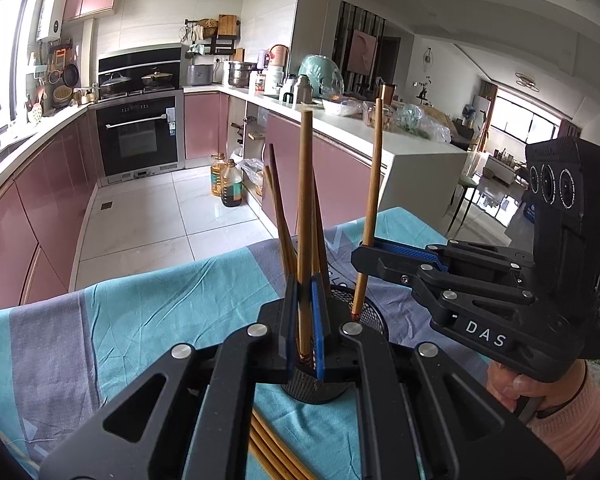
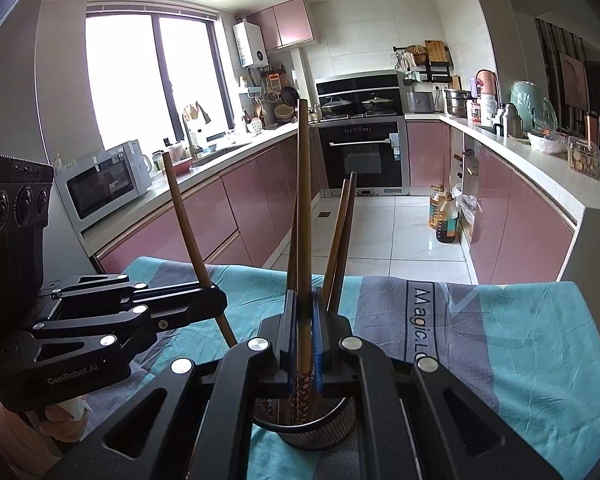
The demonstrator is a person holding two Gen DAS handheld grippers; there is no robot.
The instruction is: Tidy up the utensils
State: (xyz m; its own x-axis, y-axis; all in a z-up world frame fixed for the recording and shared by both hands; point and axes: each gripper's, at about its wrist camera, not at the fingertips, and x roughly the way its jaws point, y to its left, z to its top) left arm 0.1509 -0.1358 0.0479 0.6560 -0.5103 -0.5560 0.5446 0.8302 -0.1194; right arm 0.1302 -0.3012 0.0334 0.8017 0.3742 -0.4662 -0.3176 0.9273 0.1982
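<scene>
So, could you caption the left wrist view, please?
Both grippers lower chopsticks into a mesh holder.

A teal and grey striped cloth covers the table across the lower part of both views, with white lettering printed on a grey band at the right of the right wrist view. Beyond it lies a white tiled floor edged by pink cabinets. A black built-in oven sits at the centre left of the left wrist view, with two lidded pans on the hob above it. Two oil bottles stand on the floor by the counter. A white microwave rests on the counter at the left of the right wrist view, below a bright window. A white water heater hangs on the wall beside the upper cabinets.
</scene>
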